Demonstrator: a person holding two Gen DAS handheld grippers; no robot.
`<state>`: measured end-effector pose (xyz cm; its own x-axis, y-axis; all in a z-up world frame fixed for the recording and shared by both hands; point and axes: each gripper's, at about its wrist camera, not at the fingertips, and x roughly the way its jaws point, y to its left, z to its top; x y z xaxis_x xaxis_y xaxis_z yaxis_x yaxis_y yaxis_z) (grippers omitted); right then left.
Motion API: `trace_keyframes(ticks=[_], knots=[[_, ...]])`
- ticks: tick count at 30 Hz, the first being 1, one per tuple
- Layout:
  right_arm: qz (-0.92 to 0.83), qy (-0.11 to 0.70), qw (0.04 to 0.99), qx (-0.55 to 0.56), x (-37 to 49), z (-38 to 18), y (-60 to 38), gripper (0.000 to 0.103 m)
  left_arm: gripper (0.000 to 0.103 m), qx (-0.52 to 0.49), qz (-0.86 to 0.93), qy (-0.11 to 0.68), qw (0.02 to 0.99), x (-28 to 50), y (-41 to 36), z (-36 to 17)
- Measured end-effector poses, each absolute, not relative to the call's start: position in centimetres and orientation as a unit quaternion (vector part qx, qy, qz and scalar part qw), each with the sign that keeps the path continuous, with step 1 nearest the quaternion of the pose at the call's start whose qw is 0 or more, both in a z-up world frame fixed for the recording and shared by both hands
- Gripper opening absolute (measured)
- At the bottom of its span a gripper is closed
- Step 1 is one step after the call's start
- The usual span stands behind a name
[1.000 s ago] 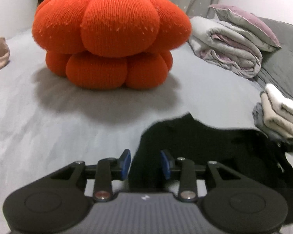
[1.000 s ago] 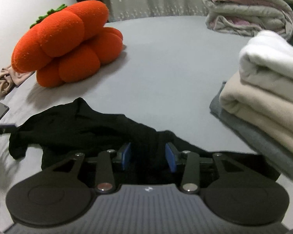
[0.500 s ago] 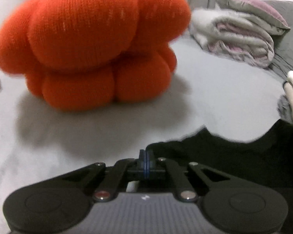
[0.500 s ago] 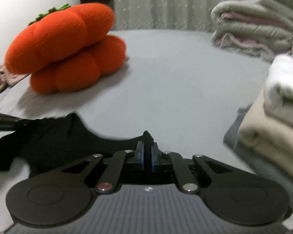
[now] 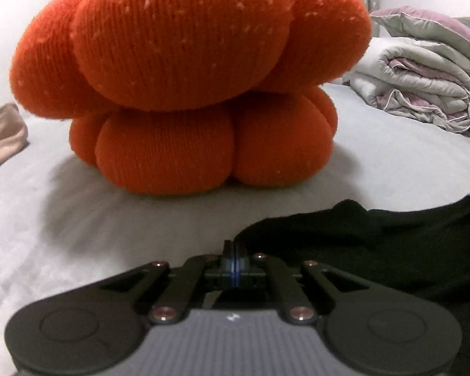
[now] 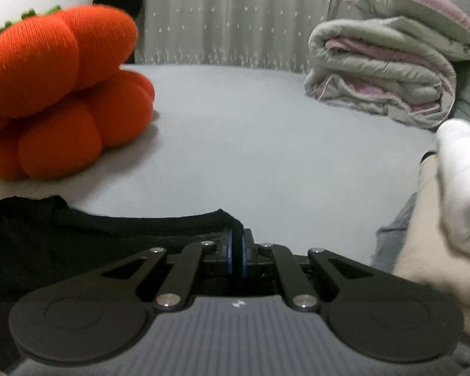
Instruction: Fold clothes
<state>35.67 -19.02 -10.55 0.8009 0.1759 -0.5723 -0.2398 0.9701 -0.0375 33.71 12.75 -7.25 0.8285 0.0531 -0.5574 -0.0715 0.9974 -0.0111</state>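
Left wrist view is showing the left gripper (image 5: 233, 252) with its fingers pressed together at the left end of the black garment (image 5: 376, 241), which is lying on the grey bed (image 5: 62, 219). Whether cloth is actually pinched between the pads is hard to tell there, since the dark edge is only meeting the tips from the right.

Right wrist view is showing the right gripper (image 6: 235, 244) clamping the garment's other end; a fold of black fabric is sitting between the blue pads and humping up just above them. The garment's far edge is running as a fairly straight line between the two grippers, which suggests the two ends are being held so that this edge can be carried over as one (probably the start of a fold).

Beyond the left end, the orange pumpkin cushion (image 5: 188, 78) is sitting close by, towards the far left side of the bed. A rolled quilt (image 6: 382, 72) is lying at the far right side. Just beside the right gripper, a stack of folded clothes (image 6: 448, 213) is resting near the right edge, likely where this piece is meant to end up.
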Motion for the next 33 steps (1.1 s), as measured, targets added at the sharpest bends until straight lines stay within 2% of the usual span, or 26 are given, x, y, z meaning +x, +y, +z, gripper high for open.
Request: trace_keyframes(ticks=[4, 8, 10, 12, 18, 20, 22, 33], knots=[[0.117, 0.312, 0.942, -0.049, 35.9, -11.0, -19.1, 0.014, 0.006, -0.020, 0.030, 0.297, 0.954, 33.3, 12.7, -6.7], [0.128, 0.328, 0.936, -0.023, 35.2, -9.9, -19.8, 0.015, 0.015, -0.032, 0.022, 0.303, 0.952, 31.7, 12.7, -5.9], [0.131, 0.331, 0.934, -0.018, 34.3, -9.3, -20.1, 0.015, 0.025, -0.042, 0.019, 0.303, 0.952, 30.7, 12.6, -5.3], [0.131, 0.335, 0.933, -0.016, 33.4, -8.7, -20.3, 0.016, 0.030, -0.054, 0.016, 0.301, 0.952, 29.7, 12.4, -4.6], [0.132, 0.340, 0.931, -0.008, 29.8, -6.5, -20.7, 0.016, 0.037, -0.105, -0.001, 0.304, 0.947, 25.7, 11.9, -2.3], [0.132, 0.337, 0.932, -0.010, 28.3, -5.6, -20.7, 0.021, 0.039, -0.114, -0.006, 0.303, 0.946, 24.1, 11.5, -1.6], [0.134, 0.331, 0.934, -0.010, 26.7, -4.8, -20.9, 0.040, 0.041, -0.122, -0.011, 0.303, 0.945, 22.6, 11.2, -1.2], [0.139, 0.315, 0.939, 0.018, 18.2, -2.2, -22.5, 0.040, 0.054, -0.143, -0.043, 0.325, 0.934, 15.4, 9.3, 0.2]])
